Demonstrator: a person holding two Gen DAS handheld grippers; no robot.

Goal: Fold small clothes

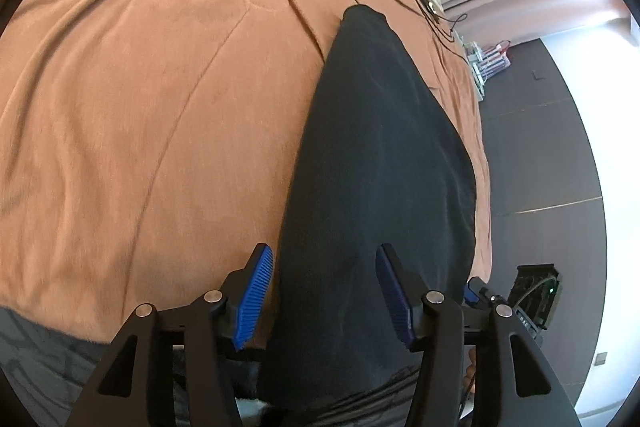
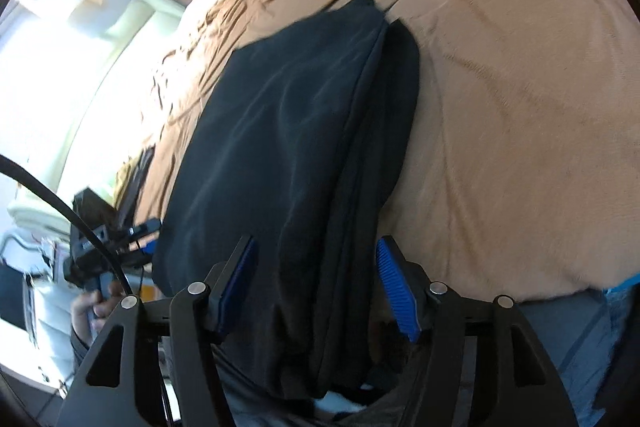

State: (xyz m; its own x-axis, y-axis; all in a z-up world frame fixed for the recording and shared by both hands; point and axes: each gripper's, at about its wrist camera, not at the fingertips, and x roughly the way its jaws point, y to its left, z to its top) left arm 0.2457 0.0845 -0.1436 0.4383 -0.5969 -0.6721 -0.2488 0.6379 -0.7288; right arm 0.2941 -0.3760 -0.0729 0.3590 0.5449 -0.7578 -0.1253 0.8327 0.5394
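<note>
We've got the black garment (image 1: 384,147) folded lengthwise at frame centre on the bed (image 1: 140,87) — left gripper (image 1: 324,291) and right gripper (image 2: 316,283) both released, crosswise fold likely left.

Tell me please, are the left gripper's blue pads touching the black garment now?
Apart. In the left wrist view the left gripper stands open, and a gap shows between each blue pad and the black garment.
</note>
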